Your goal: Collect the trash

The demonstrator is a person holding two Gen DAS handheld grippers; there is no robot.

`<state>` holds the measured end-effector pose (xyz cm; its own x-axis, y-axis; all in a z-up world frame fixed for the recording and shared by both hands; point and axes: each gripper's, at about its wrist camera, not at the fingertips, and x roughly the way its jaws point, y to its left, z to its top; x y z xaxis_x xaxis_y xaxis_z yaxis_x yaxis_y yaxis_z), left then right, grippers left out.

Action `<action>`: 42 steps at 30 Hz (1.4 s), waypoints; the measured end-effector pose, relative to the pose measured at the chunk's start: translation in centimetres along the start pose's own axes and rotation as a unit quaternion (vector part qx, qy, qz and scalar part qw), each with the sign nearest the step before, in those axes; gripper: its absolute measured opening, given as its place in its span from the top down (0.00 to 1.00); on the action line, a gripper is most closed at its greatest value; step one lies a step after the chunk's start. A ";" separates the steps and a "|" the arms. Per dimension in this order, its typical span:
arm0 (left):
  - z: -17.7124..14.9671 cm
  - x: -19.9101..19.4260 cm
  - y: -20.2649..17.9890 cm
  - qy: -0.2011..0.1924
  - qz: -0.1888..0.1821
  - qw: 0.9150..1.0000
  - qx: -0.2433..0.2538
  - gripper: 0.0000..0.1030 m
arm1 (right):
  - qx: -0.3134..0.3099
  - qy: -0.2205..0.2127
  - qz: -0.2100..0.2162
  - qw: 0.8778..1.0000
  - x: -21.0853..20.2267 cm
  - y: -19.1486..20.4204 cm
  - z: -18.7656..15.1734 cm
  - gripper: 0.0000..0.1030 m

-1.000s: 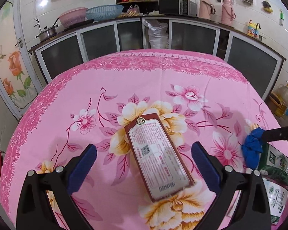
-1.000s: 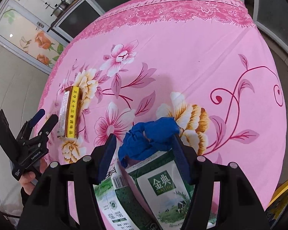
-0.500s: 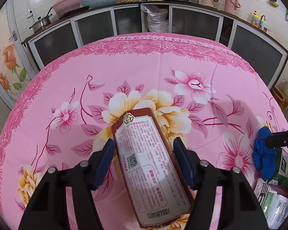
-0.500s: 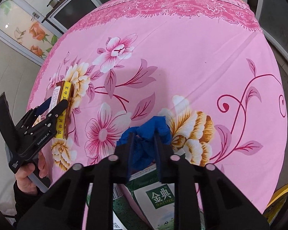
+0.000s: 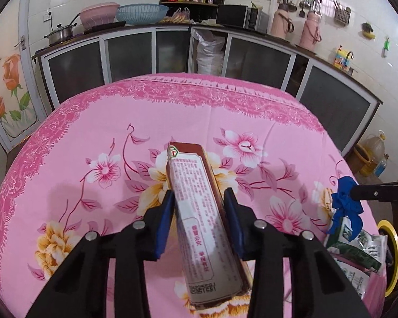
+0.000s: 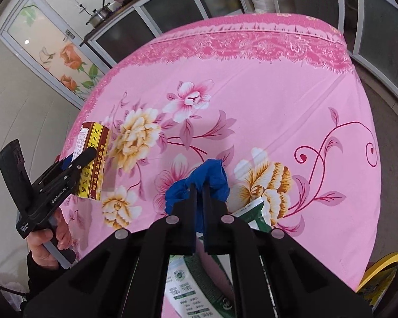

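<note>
Left claw (image 5: 199, 220): blue pads clamped on both long sides of the brown carton (image 5: 204, 220), roughly mid-length. Carton's long axis runs straight out along the fingers, far end pointing away over the counter (image 5: 92, 137), near end sticking back past the pads toward the camera. In the right wrist view the carton (image 6: 94, 161) is tilted up, seemingly lifted clear of the pink floral cloth, with its shadow on the cloth beside it.

Right claw (image 6: 198, 190): jaws pinched almost together on the blue crumpled wad (image 6: 199, 182). Wad bulges out either side of the fingertips and ahead of them. Just below and right of it sits the green-and-white milk pouch (image 6: 254, 212), at the counter's near right edge; can't tell if wad and pouch are joined or only touching.

Key relation: yellow bin rim (image 5: 392, 249) shows off the counter's right edge, beside the pouch. Right claw is much nearer to it; left claw has to carry the carton across to the right. Judgement: both pieces grasped, drop-off is next, right side likely first.

Look of things: carton is long, flat, rigid, dark red-brown border, white printed panel with small text, yellow side with red characters. Wad is soft, dark blue, wrinkled, maybe glove or cloth. Pouch is flattened, green print on white.
</note>
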<state>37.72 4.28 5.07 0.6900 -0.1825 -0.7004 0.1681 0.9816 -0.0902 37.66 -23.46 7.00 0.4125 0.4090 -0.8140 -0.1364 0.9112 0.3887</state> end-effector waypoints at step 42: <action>-5.5 -12.5 -11.1 -0.073 -0.106 0.989 0.074 0.65 | 0.048 -0.112 -0.026 0.992 -15.4 -6.3 -10.6 0.97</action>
<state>23.36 -4.07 10.96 0.7206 -0.4002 -0.5662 0.4134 0.9036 -0.1126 22.65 -34.93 12.51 0.6086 0.3299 -0.7217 -0.0277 0.9178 0.3961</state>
